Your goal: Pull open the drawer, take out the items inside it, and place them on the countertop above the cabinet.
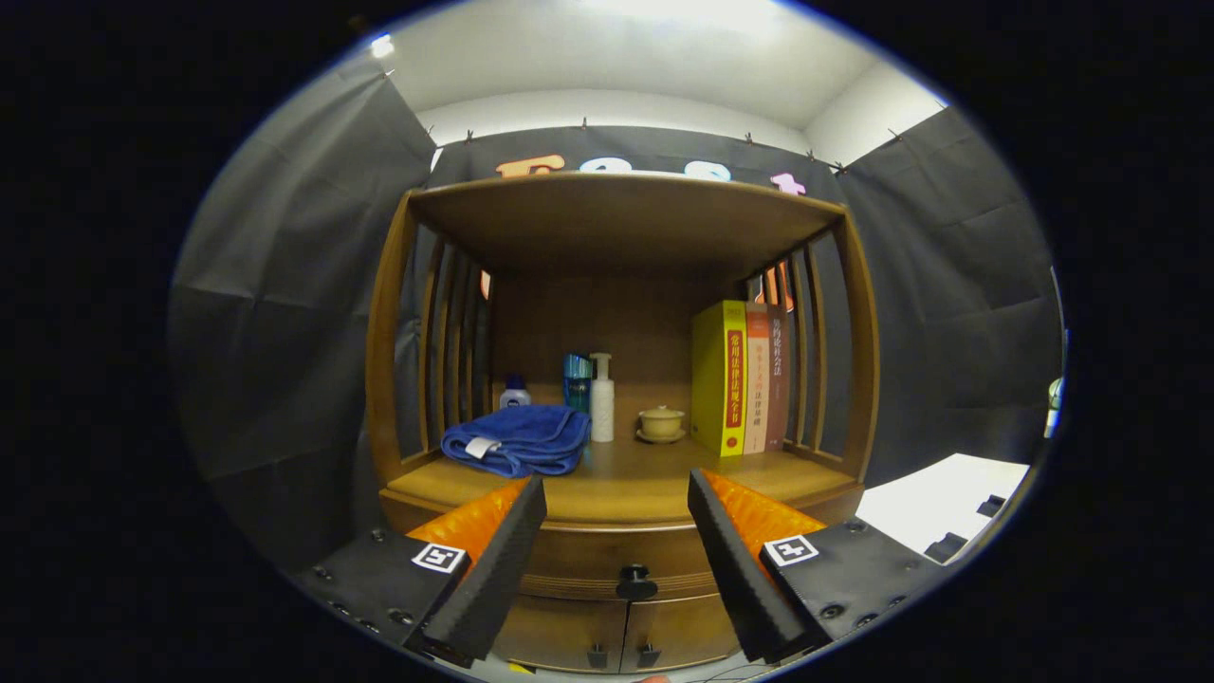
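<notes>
Claw (616, 503) spread wide, fingers well apart, nothing between them but air. It hangs in front of a brown wooden cabinet (621, 531), facing it head-on.

Between the fingers and a little beyond the tips: the curved wooden drawer front (621, 555), closed flush with the cabinet face, grain running sideways, a pale line along its upper edge. A small dark round knob (635, 581) sits at its centre, midway between the two fingers. What lies inside the drawer cannot be seen.

Nearer than the knob, lower on the cabinet: two small cupboard doors (621, 637) meeting at a centre seam, each with a little dark pull.

Just beyond the fingertips: the wooden countertop (626, 479) above the drawer, under a flat wooden roof held up by slatted side panels.

On the countertop, beyond the left finger: a folded blue cloth (520, 439) with a white tag. Behind it, a small white-and-blue bottle (514, 392). Straight ahead: a blue container (577, 381) beside a white pump bottle (602, 398). To their right, a small cream lidded bowl (661, 423) on a saucer.

Beyond the right finger: a thick yellow book (719, 377) upright, with an orange book (757, 378) and a dark red book (778, 375) standing against it.
</notes>
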The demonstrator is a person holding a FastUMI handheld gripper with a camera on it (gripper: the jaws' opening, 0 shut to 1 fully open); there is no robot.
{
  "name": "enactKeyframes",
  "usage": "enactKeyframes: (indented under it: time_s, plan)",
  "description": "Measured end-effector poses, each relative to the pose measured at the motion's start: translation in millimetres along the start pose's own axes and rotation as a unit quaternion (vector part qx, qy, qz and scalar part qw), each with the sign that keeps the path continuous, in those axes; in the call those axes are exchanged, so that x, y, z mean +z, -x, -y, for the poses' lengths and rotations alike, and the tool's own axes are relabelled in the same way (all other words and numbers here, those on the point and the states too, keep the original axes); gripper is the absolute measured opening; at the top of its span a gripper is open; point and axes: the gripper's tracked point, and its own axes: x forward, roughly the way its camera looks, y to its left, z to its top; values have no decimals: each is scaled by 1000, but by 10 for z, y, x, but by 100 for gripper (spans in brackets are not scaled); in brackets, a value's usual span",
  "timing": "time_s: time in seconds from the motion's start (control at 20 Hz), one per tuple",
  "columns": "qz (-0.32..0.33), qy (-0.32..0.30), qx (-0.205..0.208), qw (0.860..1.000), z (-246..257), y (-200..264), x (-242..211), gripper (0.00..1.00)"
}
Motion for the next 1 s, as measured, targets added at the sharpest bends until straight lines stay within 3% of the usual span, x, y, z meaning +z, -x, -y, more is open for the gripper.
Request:
enactKeyframes:
  time_s: [0.35, 0.65, 0.85, 1.0]
  plan:
    - [-1, -7, 10, 1000, -18, -255, -745, 99]
    - [-45, -7, -7, 999, 136, -474, -1303, 99]
    - [-51, 10, -5, 999, 169, -580, -1478, 94]
    - [-59, 6, -10, 998, 199, -616, -1552, 81]
